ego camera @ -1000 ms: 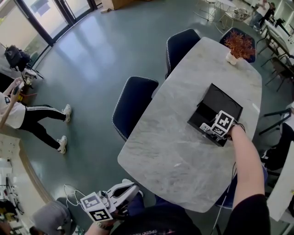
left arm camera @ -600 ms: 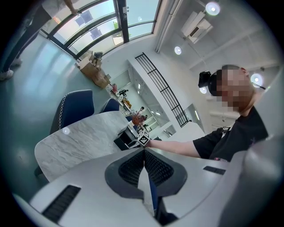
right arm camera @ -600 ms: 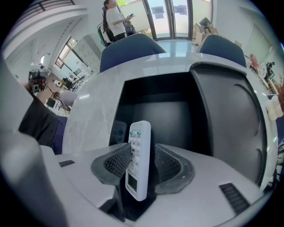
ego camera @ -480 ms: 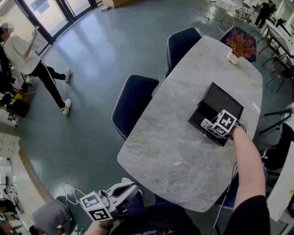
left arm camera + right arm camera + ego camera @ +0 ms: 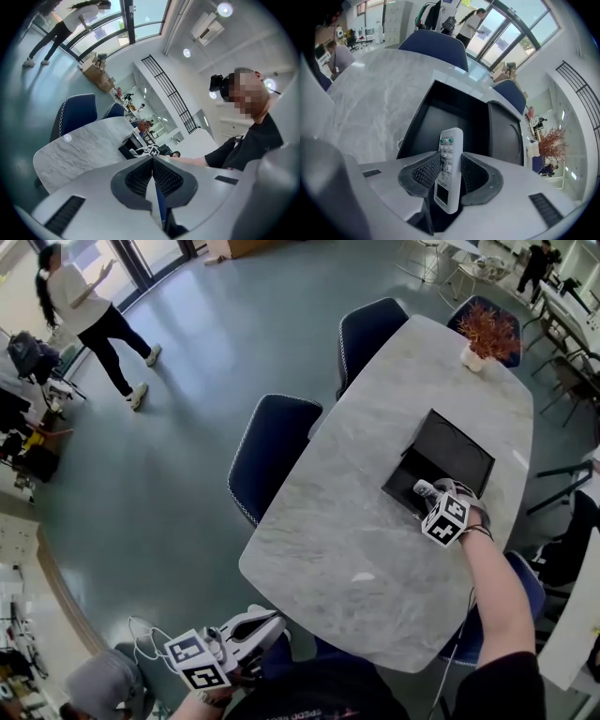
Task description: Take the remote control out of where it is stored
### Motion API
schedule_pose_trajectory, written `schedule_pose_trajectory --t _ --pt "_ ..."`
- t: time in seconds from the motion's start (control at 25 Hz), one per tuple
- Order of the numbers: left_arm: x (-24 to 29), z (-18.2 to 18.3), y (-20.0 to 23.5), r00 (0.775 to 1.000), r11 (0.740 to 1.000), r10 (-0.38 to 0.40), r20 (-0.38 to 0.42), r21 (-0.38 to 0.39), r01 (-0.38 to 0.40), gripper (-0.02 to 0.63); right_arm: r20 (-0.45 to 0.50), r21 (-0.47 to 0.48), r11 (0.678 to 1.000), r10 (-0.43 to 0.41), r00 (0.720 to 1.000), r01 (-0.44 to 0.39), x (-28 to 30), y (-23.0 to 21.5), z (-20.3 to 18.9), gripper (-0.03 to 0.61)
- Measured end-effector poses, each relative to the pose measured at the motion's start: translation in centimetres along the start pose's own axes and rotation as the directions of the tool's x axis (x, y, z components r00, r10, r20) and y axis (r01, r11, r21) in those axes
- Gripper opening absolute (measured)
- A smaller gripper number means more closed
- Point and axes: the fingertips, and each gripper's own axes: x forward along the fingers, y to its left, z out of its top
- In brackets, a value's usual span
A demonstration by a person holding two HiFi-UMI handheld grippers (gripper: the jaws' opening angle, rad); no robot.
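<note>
A white remote control [image 5: 451, 140] with green buttons stands between the pads of my right gripper [image 5: 450, 161], which is shut on it. Its jaws have just been closing with the remote between them. In the head view the right gripper [image 5: 429, 495] hangs over the near end of the open black box [image 5: 450, 451], and the remote's tip [image 5: 424, 489] shows white there. The box's dark inside [image 5: 440, 112] lies under the remote. My left gripper [image 5: 267, 624] is low by my body, off the table, with its jaws shut [image 5: 152, 161] on nothing.
The box lies on a grey marble table [image 5: 356, 521]. Two blue chairs [image 5: 272, 446] [image 5: 370, 334] stand at the table's left side. A small red plant in a white pot [image 5: 486, 334] sits at the far end. A person [image 5: 94, 315] walks on the floor at far left.
The right gripper has tipped downward and drawn back to the box's near end, and its marker cube now faces me. The person at far left walked further away.
</note>
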Motion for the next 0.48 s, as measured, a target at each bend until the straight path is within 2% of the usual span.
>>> schedule_pose_trajectory --t 0.24,0.48 --pt "0.2 -0.2 -0.1 1.0 1.0 -0.005 -0.005 0.0 0.005 0.008 0.007 0.013 0.997 0.07 0.998 -0.07 -0.4 1.1 -0.3 0.14" --pt "-0.1 -0.1 0.1 1.0 1.0 -0.009 0.002 0.001 0.009 0.007 -0.007 -0.054 0.998 0.017 1.0 -0.018 -0.7 1.4 0.0 0.14"
